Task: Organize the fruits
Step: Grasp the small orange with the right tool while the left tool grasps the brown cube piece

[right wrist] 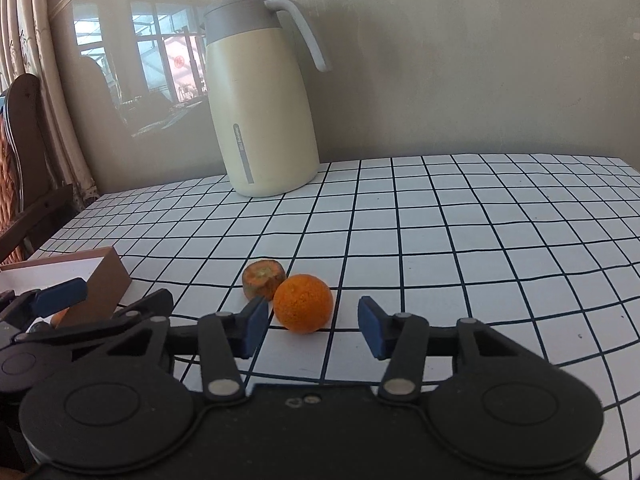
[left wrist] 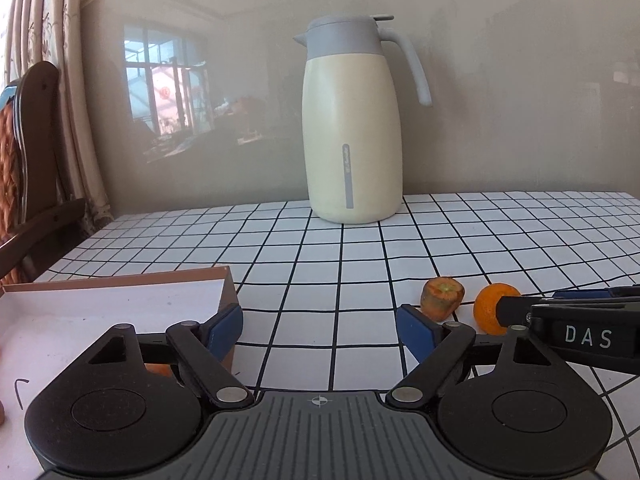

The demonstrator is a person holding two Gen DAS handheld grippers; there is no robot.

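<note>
An orange lies on the checked tablecloth, touching a carrot stump behind it. My right gripper is open, its jaws on either side of the orange's near half. In the left wrist view the orange and the carrot stump lie to the right, the orange partly behind the right gripper's finger. My left gripper is open and empty beside the corner of a brown box with a white inside. A bit of orange fruit shows under its left finger.
A cream and grey thermos jug stands at the back of the table by the wall; it also shows in the right wrist view. A wooden chair and curtains are at the left table edge. The box sits at front left.
</note>
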